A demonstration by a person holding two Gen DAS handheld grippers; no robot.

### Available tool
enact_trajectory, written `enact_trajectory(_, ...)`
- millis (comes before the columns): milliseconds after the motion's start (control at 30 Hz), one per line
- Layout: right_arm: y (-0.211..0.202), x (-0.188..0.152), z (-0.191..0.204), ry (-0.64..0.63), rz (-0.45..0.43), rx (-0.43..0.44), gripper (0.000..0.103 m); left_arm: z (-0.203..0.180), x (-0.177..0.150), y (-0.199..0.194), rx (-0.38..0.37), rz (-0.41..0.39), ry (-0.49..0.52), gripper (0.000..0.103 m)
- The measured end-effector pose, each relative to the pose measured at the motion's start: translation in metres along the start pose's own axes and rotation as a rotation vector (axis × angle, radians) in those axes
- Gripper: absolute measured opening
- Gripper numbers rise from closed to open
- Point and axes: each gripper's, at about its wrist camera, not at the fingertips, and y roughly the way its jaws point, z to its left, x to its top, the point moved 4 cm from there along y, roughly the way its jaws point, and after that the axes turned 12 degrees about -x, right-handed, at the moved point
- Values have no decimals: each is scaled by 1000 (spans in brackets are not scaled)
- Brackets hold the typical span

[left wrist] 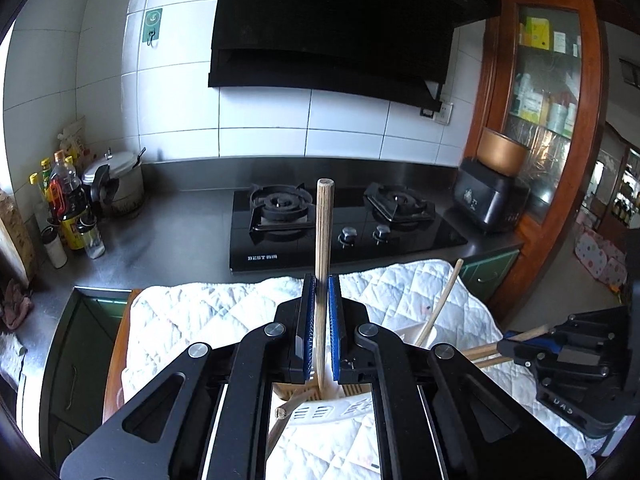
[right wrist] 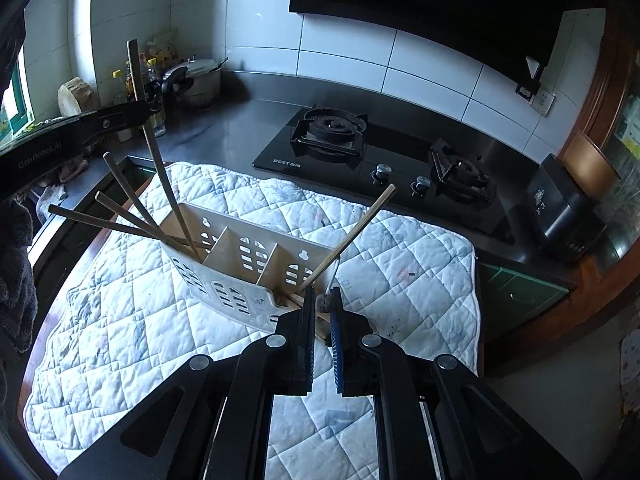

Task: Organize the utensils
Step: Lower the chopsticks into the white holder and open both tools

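At the far left of the right wrist view, the left gripper (right wrist: 146,114) has its jaws pinching a long round wooden stick (right wrist: 154,152) partway along its shaft. The stick stands nearly upright, and its lower end reaches into the leftmost compartment of the white perforated plastic utensil caddy (right wrist: 224,280). Three more thin wooden sticks (right wrist: 120,212) lean out of the same compartment toward the left. The caddy has three compartments and stands on a white quilted cloth (right wrist: 400,248) that covers the surface. The middle compartment shows nothing inside. In the rightmost compartment a single wooden chopstick (right wrist: 352,232) leans toward the right. Just beside that end of the caddy, the right gripper (right wrist: 322,308) has its jaws pressed close on the ends of wooden utensil handles (right wrist: 296,300); the exact contact is hard to tell. Behind the cloth sits a black glass two-burner gas hob (right wrist: 360,152), with a black countertop appliance (right wrist: 560,208) at the far right.
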Motion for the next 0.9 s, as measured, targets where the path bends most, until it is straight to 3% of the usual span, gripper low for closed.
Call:
enact_trajectory(133,-4,0,-1,13,-20,14,9,3,-7,3,7,19,0,9)
enact_trajectory(267,-15,0,-4,31,-53,19,24,1,-9,-2,5,17,2,9)
enact_trajectory(400,-35,-1,-7,52,-97,20,26,-6,-8,-16,7,2,17,12)
enact_trajectory(467,-49,-5,-9,64,-123,15,30,-10,-10,-29,10,-18,25,28)
enact_trajectory(533,-63,-12,-8,67,-148,9,31,-14,-13,-44,11,-39,32,34)
enact_trajectory(800,-94,-70,14,77,-163,32,31,-25,-50,-102,10,-83,41,40)
enact_trajectory(900,-94,-102,34,60,-142,46,31,-26,-74,-120,22,-88,41,50)
